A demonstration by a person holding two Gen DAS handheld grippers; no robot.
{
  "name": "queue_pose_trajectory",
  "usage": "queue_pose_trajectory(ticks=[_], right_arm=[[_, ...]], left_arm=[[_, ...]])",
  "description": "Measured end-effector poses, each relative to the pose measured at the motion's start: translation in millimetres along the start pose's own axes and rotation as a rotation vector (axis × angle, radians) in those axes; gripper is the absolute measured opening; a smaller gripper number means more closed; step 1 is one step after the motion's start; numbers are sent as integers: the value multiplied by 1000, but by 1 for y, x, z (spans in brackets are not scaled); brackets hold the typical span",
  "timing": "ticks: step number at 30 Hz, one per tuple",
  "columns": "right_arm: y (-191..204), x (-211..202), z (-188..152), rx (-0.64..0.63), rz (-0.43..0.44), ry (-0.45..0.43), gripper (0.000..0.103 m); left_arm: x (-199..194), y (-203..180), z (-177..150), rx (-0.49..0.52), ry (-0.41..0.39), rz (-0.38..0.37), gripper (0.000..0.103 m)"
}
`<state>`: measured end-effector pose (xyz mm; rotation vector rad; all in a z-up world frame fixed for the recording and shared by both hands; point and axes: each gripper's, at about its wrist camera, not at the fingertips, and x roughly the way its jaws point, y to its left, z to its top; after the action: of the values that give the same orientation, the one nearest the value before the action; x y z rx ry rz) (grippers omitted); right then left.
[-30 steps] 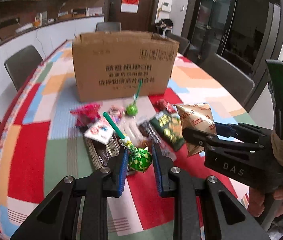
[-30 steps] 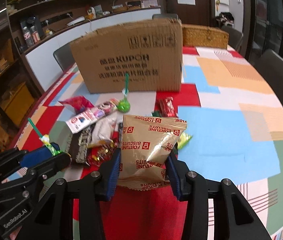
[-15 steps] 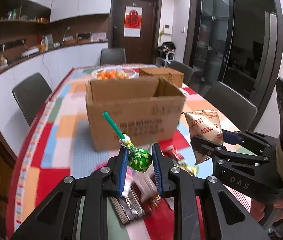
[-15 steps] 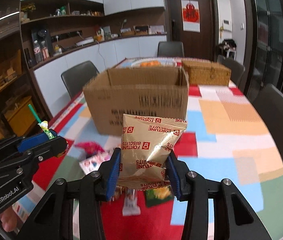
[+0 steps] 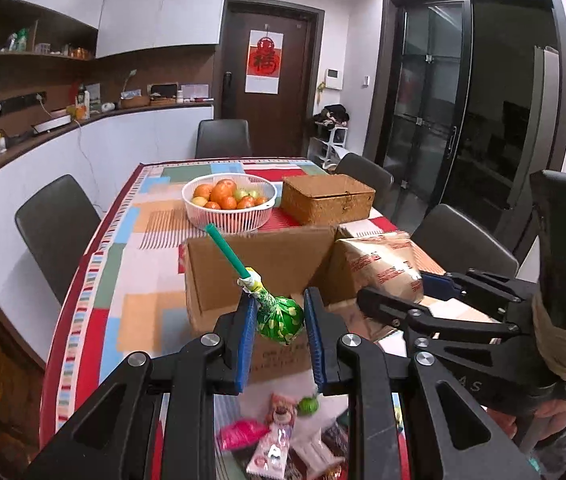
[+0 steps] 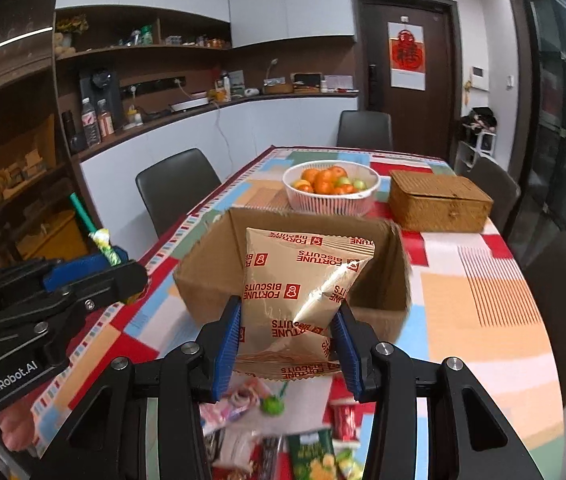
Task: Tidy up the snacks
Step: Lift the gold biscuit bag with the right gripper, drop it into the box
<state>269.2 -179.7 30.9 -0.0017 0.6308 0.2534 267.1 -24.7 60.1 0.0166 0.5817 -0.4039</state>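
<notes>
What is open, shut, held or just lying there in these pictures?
Cardboard box: open at the top, upright.
Lollipop: held up, stick tilted.
Left gripper: shut on the lollipop.
Biscuit bag: sealed, held up, crumpled.
Right gripper: shut on the biscuit bag.
Wicker box: lid shut.
Fruit basket: full of fruit.
Second lollipop: lying on the table.
Door: shut.

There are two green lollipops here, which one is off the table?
The green lollipop clamped in the left gripper, its stick pointing up. The other lollipop lies on the table among the loose snacks.
</notes>
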Motion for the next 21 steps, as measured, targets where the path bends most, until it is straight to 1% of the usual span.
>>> queue_pose_trajectory(ticks=[3,9,14,16,17,18,19,20,21], right_arm=[[-3,15,16,1,7,19,45],[-14,42,34,33,7,60,45],[-27,64,41,60,0,89,45],[-32,73,43,74,-4,103,45],[-35,77,44,80,-6,106,45],[-37,82,45,83,-12,108,45],[-38,85,46,85,-18,110,49],[-40,88,46,90,-30,115,60],[-43,89,46,105,-52,120,66]], left_arm=[[15,5,14,6,17,-5,25],[53,9,33,38,75,5,25],[85,17,43,21,128,3,25],[97,21,44,9,150,13,25],[101,21,44,9,155,27,29],[106,22,44,7,162,55,44],[107,23,43,0,161,77,49],[105,25,42,-6,154,81,52],[103,25,39,-7,151,85,52]])
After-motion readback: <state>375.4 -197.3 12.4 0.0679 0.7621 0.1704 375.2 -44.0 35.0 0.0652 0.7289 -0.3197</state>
